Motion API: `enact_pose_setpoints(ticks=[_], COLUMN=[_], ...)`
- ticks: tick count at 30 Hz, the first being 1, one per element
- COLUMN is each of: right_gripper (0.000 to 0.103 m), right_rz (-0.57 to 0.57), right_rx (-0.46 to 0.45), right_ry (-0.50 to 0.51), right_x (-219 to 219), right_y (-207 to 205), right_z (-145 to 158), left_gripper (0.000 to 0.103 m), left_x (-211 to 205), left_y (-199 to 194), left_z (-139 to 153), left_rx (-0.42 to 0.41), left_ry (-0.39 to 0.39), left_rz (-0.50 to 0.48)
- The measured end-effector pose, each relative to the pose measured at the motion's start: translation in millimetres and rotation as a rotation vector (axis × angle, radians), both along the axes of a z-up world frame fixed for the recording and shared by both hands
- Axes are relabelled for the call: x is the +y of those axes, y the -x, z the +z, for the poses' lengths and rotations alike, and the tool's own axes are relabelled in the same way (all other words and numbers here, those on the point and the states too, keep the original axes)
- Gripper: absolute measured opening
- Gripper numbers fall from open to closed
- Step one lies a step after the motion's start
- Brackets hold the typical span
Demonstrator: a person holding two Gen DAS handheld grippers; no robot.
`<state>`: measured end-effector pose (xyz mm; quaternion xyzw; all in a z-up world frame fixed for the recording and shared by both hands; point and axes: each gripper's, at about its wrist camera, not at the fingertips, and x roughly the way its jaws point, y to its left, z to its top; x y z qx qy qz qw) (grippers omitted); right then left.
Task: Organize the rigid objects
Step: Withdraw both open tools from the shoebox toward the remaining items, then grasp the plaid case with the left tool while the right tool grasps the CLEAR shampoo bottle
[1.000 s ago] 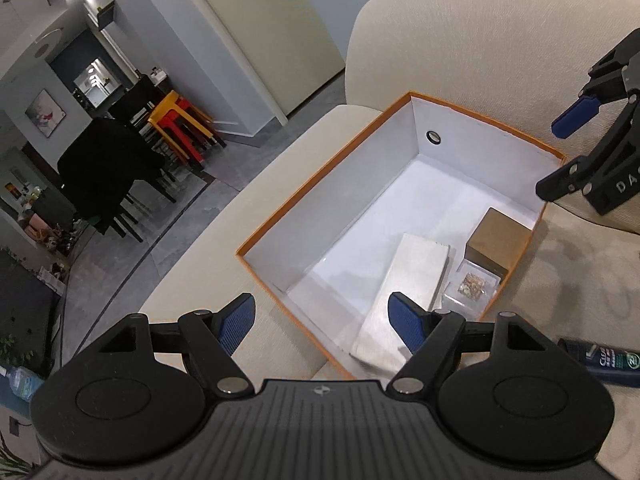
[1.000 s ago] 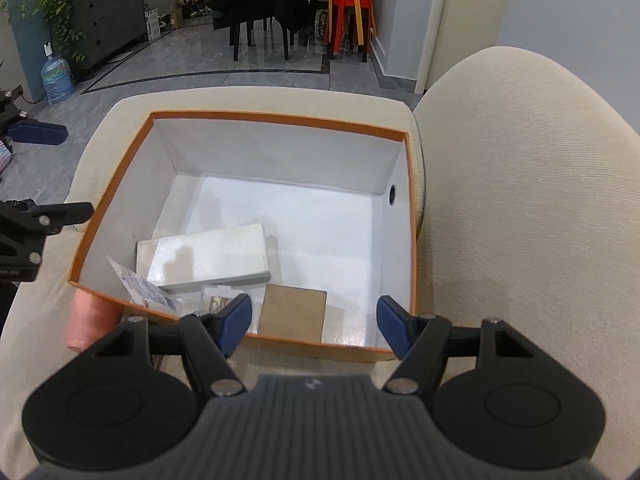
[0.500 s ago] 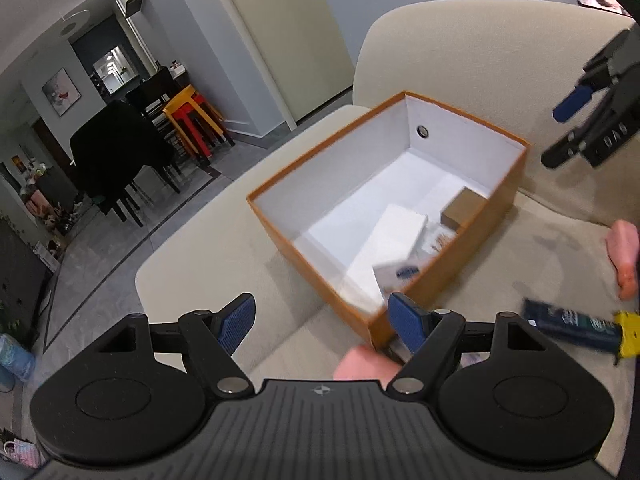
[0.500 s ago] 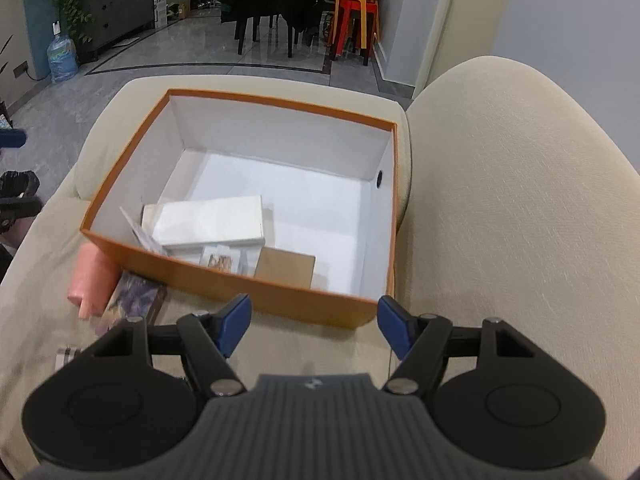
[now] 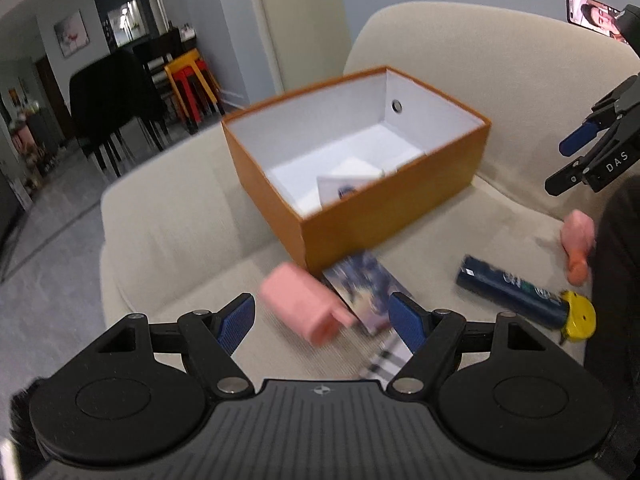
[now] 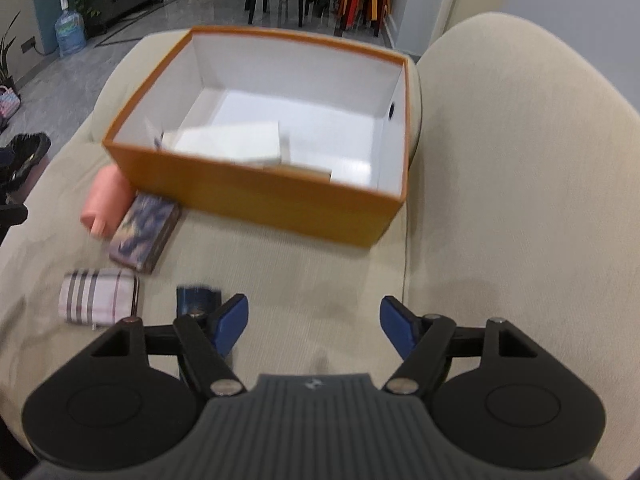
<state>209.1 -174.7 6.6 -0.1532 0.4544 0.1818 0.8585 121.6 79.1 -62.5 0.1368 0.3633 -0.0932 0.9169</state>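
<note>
Tongs [image 5: 321, 316] [image 6: 314, 322] tilted downward, agape.

An open orange box [image 6: 256, 196], white inside, sits on the beige sofa, holding a flat white box [image 6: 228, 146]; just outside its wall lie a pink bottle [image 6: 106, 200], a patterned blue box [image 6: 144, 232], a striped pouch [image 6: 98, 296] and a dark blue tube [image 5: 508, 292].

Left gripper [image 5: 321, 316]: jaws wide apart, empty, angled downward. Right gripper [image 6: 314, 322]: jaws have just been opening, empty, angled downward.
</note>
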Motion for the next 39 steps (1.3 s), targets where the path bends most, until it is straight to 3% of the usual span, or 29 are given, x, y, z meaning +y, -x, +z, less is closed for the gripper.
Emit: enact_pose_setpoints(ticks=[4,15,20,35,39], right_gripper=[0.073,0.074,0.074,0.076,0.076], right_rz=[-0.006,0.038,0.087,0.147,0.154], right_rx=[0.029,0.114,0.139,0.177,0.193], right_ry=[0.009,0.021,0.028,0.055,0.066], right_x=[-3,11,27,63,67], right_y=[11,34,41,25,19], right_z=[-14,-50,-61,-85,-93], left_gripper=[0.089,0.089,0.089,0.091,0.094], left_x=[2,-22,-32,-34,-31], left_y=[8,28,19,-20,-26], left_z=[-16,-55,-68,-103,-106], left_rx=[0.03,0.091,0.112,0.206,0.225], left_ry=[0.006,-0.011,-0.038,-0.062,-0.034], left_rz=[-0.006,-0.176,-0.249,-0.297,-0.309])
